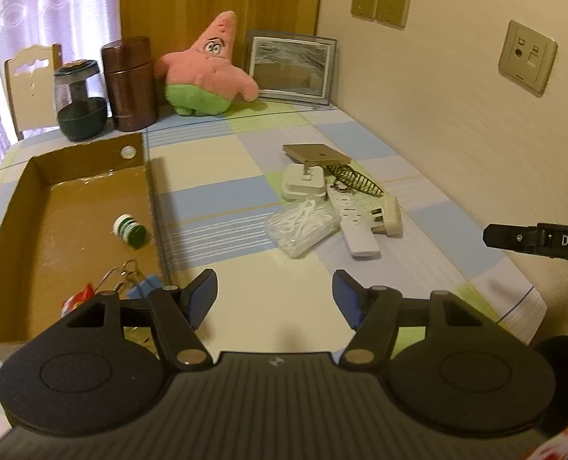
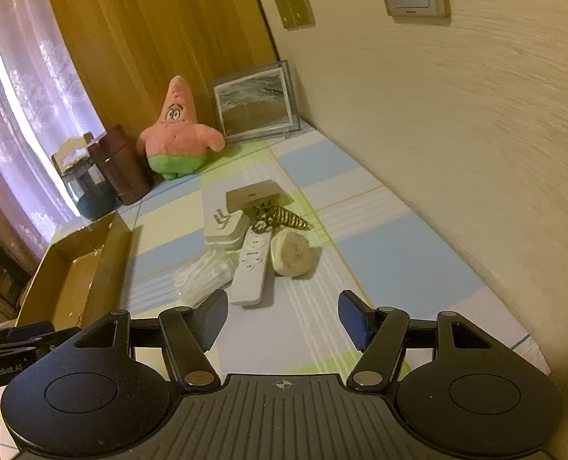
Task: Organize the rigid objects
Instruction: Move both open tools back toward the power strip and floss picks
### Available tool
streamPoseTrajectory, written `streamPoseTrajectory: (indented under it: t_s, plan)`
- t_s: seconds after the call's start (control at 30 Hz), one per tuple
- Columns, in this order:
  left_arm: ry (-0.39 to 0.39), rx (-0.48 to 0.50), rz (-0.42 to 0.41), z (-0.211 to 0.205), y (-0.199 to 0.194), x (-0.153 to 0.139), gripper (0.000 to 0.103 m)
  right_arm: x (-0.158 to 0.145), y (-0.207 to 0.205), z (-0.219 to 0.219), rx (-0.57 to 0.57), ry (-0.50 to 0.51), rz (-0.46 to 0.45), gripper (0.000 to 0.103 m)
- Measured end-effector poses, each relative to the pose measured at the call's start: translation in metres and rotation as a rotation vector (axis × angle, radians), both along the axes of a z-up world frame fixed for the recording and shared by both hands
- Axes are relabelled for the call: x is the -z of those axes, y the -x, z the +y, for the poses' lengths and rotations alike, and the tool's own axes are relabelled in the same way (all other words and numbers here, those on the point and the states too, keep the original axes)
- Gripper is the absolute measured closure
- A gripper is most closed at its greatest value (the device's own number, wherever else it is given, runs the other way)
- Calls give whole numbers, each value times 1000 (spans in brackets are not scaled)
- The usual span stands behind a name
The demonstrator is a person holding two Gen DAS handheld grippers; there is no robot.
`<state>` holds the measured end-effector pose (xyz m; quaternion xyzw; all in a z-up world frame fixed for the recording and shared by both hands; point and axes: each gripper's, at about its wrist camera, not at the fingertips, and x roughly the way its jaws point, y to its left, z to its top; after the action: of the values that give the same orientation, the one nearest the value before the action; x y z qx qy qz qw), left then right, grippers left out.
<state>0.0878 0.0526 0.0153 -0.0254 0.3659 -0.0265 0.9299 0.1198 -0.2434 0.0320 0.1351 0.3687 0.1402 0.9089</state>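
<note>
Straight ahead of the right gripper (image 2: 282,316), on the checked tablecloth (image 2: 391,264), a white remote (image 2: 251,268) was seen, w/ its long axis running almost along the gripper's pointing line, near end toward the jaws. The jaws were held apart, w/ nothing between the pads. A bag of white picks (image 2: 203,276) lay touching the remote's left side and a round plug (image 2: 293,253) just beside its right. The left gripper (image 1: 275,299) was also held apart and empty; from it the remote (image 1: 354,222) lay ahead and to the right, further off. The cardboard tray (image 1: 11,226) was at its left, w/ a green bottle (image 1: 129,230) already inside. The right hand was judged nearer, approx. aligned for a lengthwise approach.
</note>
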Motion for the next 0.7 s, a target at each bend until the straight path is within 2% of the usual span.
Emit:
streamPoseTrajectory:
  t_s: [0.37,0.7]
  plan:
    - [-55,85,7,-15,-36,15,37,9,-25,0,-27,-18,23,42]
    - [-80,154,26,-16,-75,32,36,31,-65,7,-50,-26,48,42]
